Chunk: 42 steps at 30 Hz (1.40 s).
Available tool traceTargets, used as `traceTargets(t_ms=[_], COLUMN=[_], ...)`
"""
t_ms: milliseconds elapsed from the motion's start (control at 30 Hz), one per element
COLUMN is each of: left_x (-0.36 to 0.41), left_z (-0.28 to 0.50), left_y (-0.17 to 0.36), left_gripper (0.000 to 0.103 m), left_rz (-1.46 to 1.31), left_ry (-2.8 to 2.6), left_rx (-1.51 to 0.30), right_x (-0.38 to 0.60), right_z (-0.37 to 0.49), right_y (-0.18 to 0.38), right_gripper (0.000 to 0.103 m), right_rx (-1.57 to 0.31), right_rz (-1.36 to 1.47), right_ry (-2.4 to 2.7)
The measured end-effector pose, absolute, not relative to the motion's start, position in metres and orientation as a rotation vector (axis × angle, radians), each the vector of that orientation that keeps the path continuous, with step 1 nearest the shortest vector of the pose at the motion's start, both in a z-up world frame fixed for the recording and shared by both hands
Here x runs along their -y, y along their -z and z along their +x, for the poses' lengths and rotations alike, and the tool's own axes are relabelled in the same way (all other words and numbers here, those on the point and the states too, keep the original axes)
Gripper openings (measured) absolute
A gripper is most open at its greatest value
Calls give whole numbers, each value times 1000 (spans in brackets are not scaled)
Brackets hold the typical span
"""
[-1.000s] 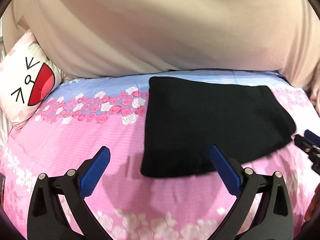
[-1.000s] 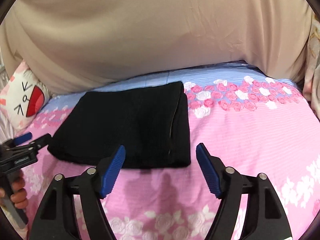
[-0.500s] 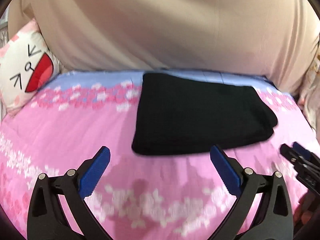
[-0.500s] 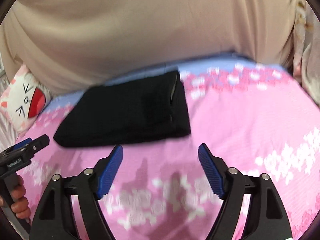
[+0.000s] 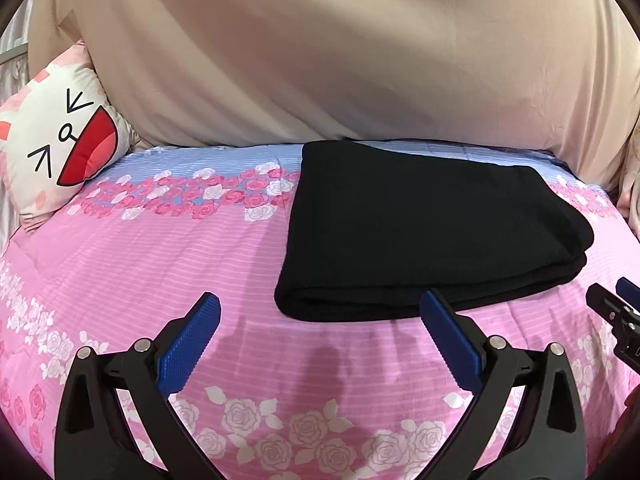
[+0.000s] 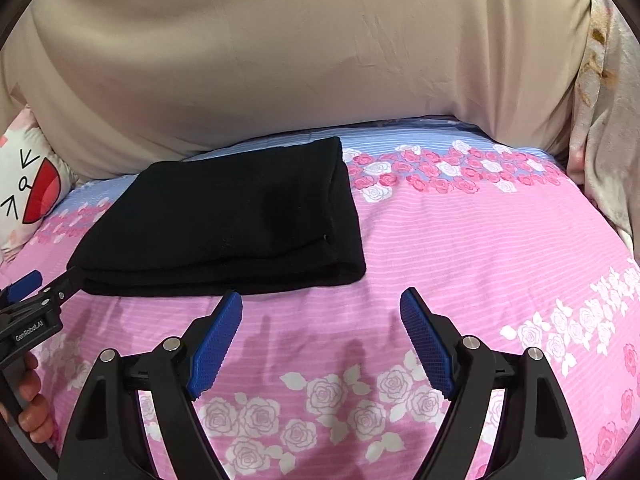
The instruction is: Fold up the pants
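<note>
since the black pants (image 5: 432, 236) already lie in a neat flat stack on the pink bed cover (image 5: 160, 264), the folding looks about done. the next move may be one more fold, or just leaving them be. the left gripper (image 5: 320, 312) is wide open and holds nothing; the pants sit just past its tips, a bit to the right. the right gripper (image 6: 322, 308) is wide open and empty too, with the pants just ahead and to its left.
</note>
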<state>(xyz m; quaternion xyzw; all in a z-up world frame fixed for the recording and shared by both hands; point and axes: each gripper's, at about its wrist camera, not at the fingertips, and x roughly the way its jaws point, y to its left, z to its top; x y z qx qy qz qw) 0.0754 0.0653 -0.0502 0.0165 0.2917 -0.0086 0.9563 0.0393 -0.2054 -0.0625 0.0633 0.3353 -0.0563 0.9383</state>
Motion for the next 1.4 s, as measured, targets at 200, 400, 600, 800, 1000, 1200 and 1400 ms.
traceTargets(t_ms=[200,400,600,800,1000,1200,1400], left_x=[-62,-57,-58,-58,-59,-59,-59], left_z=[74,72,72,73,73,72,71], left_y=[50,49,49,49,51,50,50], left_gripper=[98,98,98,98,98,98,98], left_rz=[49,71,73,70,63,72,77], left_ry=[21,32,34,25,18,23,29], left_rx=[-585,-569,-570,-576,-580,-572,-570], right_x=[206,206,205,205,205,205,204], right_z=[39,40,40,40,40,40,40], right_y=[62,62,62,62,62,62,62], right_gripper=[80,81,81,81,81,81,81], right_rx=[-683,-685,-690,-687,-687,-688,-688], right_rz=[126,125,124,121,121,121,120], right_ry=[117,117,119,121,121,120,121])
